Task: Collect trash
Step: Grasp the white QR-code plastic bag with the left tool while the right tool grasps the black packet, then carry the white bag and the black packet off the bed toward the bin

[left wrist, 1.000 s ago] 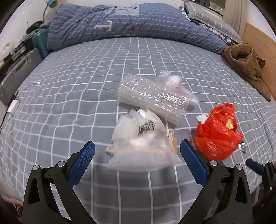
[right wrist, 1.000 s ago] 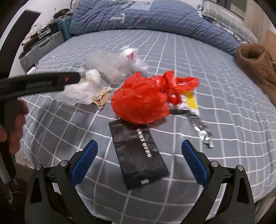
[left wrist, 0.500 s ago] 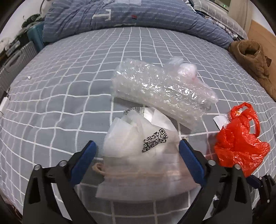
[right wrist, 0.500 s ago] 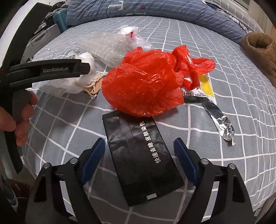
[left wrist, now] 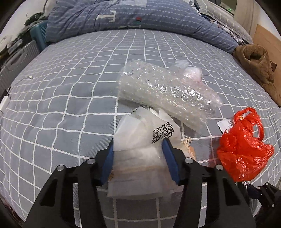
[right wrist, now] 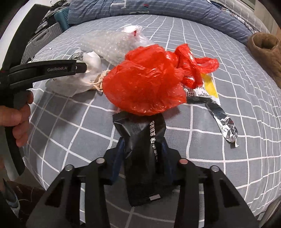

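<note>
My left gripper (left wrist: 138, 145) is shut on a white translucent plastic bag (left wrist: 140, 168) with a QR label, lying on the grey checked bed (left wrist: 61, 98). Beyond it lies a roll of bubble wrap (left wrist: 166, 93). A crumpled red plastic bag (left wrist: 244, 150) lies to the right. My right gripper (right wrist: 143, 142) is shut on a black flat packet (right wrist: 144, 154) with white lettering, which buckles between the jaws. The red bag (right wrist: 145, 82) sits just past it. A foil strip (right wrist: 223, 121) and a yellow wrapper (right wrist: 209, 84) lie to the right. The left gripper's arm also shows in the right wrist view (right wrist: 47, 70).
A folded blue quilt (left wrist: 133, 15) lies across the head of the bed. A brown garment (left wrist: 256, 64) sits at the right edge. Grey suitcases (left wrist: 15, 59) stand beside the bed on the left. A white cable (left wrist: 5, 101) lies at the left edge.
Both grippers moved forward and closed: the left onto the white plastic bag, the right onto the black packet, which has crumpled between the jaws.
</note>
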`<action>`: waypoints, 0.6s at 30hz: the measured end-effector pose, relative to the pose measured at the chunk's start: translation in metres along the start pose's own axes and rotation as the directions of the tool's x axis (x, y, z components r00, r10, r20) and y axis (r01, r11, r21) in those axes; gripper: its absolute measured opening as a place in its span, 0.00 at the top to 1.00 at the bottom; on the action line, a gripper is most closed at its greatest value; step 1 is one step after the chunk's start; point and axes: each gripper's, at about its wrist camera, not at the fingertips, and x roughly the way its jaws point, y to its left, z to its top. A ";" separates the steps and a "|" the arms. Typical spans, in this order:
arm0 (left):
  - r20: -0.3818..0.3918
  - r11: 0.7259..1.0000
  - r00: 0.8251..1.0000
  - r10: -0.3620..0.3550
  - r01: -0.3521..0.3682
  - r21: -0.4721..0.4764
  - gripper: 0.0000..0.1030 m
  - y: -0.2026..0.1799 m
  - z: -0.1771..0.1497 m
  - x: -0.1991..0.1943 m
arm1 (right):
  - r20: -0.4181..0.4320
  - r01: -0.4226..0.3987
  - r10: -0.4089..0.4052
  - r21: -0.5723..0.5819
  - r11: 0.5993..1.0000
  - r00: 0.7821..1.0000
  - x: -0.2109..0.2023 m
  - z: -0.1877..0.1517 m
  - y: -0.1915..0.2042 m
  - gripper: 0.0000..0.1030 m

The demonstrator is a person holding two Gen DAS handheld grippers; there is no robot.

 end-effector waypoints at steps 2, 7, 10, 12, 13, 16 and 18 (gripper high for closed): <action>0.004 1.000 1.000 0.000 0.000 -0.002 0.59 0.000 0.000 -0.001 | 0.002 0.001 -0.001 -0.004 1.000 1.000 0.000 0.000 0.001 0.70; 0.011 1.000 1.000 -0.009 0.009 -0.002 0.70 0.001 -0.001 -0.009 | 0.016 0.008 -0.008 -0.006 1.000 1.000 -0.007 -0.001 0.002 0.72; 0.015 1.000 1.000 -0.017 0.017 -0.007 0.75 0.002 -0.002 -0.015 | 0.025 0.014 -0.014 -0.011 1.000 1.000 -0.013 -0.001 0.003 0.73; 0.015 1.000 1.000 -0.024 0.024 -0.009 0.76 0.002 -0.002 -0.018 | 0.024 0.010 -0.010 -0.008 1.000 1.000 -0.016 -0.002 0.003 0.74; 0.016 1.000 0.999 -0.029 0.029 -0.010 0.77 0.002 -0.003 -0.021 | 0.025 0.007 -0.007 -0.008 1.000 1.000 -0.018 -0.002 0.002 0.74; 0.023 0.999 0.999 -0.032 0.032 -0.012 0.77 0.001 -0.003 -0.028 | 0.027 0.001 -0.001 -0.009 1.000 1.000 -0.022 -0.002 0.001 0.75; 0.028 0.999 0.999 -0.037 0.038 -0.018 0.77 0.001 -0.003 -0.034 | 0.030 0.001 -0.001 -0.007 1.000 1.000 -0.026 -0.004 0.001 0.74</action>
